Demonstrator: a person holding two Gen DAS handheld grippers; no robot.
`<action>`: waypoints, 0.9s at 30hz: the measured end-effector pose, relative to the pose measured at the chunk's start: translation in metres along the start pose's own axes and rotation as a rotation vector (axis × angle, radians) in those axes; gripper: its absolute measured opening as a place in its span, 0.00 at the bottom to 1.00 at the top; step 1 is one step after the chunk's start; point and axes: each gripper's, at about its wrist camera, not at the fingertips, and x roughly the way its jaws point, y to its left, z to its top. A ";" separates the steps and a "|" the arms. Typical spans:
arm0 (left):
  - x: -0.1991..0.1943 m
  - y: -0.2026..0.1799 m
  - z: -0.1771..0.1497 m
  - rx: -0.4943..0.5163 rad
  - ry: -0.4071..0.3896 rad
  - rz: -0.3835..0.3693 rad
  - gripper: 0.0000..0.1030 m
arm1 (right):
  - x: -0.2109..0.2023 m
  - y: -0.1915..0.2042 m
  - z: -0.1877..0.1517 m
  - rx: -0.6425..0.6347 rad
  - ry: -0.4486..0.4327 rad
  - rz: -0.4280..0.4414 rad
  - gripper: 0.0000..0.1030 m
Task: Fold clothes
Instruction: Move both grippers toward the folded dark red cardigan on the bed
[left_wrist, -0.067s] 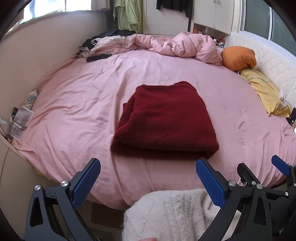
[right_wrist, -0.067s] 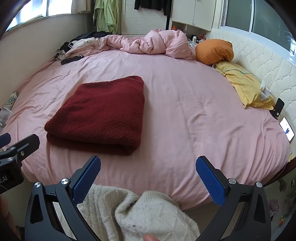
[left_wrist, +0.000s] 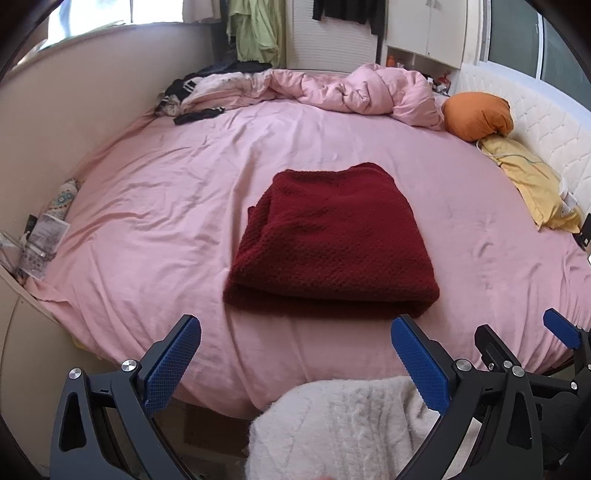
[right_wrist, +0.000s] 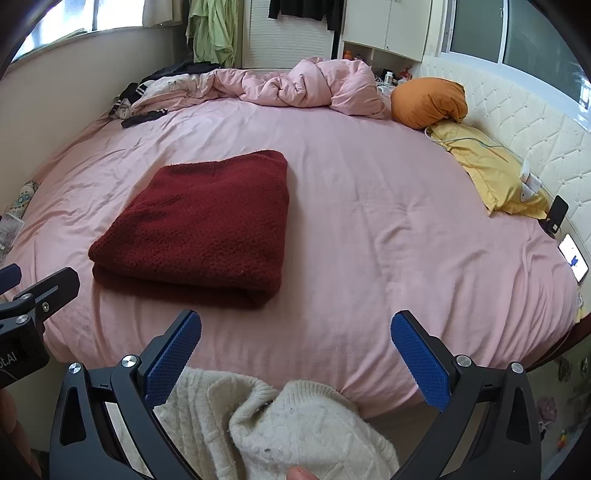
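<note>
Change since the earlier frame: hardly any; both hand-held grippers sit where they were, and the dark red garment has not shifted.
Folded item: a dark red knit garment (left_wrist: 332, 243) lies as a neat rectangle on the pink bed sheet (left_wrist: 155, 221), apparently finished and left in the clear middle of the bed.
Next item: a cream knit sweater (right_wrist: 266, 428) is bunched low at the near edge of the bed, below both cameras; it looks unfolded and probably next in line.
Left hand-held gripper (left_wrist: 295, 365): jaws spread wide, nothing between the blue pads; the cream knit shows beneath it, though contact cannot be told.
Right hand-held gripper (right_wrist: 295, 362): jaws equally wide, holding nothing; its left pad overlaps the cream knit in view, touching or not is unclear.
Person: a fingertip (right_wrist: 301, 473) shows at the bottom edge, against the sweater.
Why so placed: both tools hover side by side over the sweater, likely ready to take two points of it.
Surroundings: rumpled pink duvet (right_wrist: 314, 85) and orange pillow (right_wrist: 428, 101) well beyond.
</note>
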 end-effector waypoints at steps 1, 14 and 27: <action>0.001 0.001 0.000 -0.005 0.000 -0.011 1.00 | 0.000 -0.001 0.000 0.000 0.004 0.001 1.00; 0.005 0.025 -0.015 -0.015 -0.021 0.044 1.00 | 0.018 0.012 -0.002 -0.076 0.031 0.100 1.00; -0.021 0.121 -0.059 -0.143 -0.131 0.217 1.00 | 0.089 0.154 0.016 -0.563 -0.012 0.237 0.76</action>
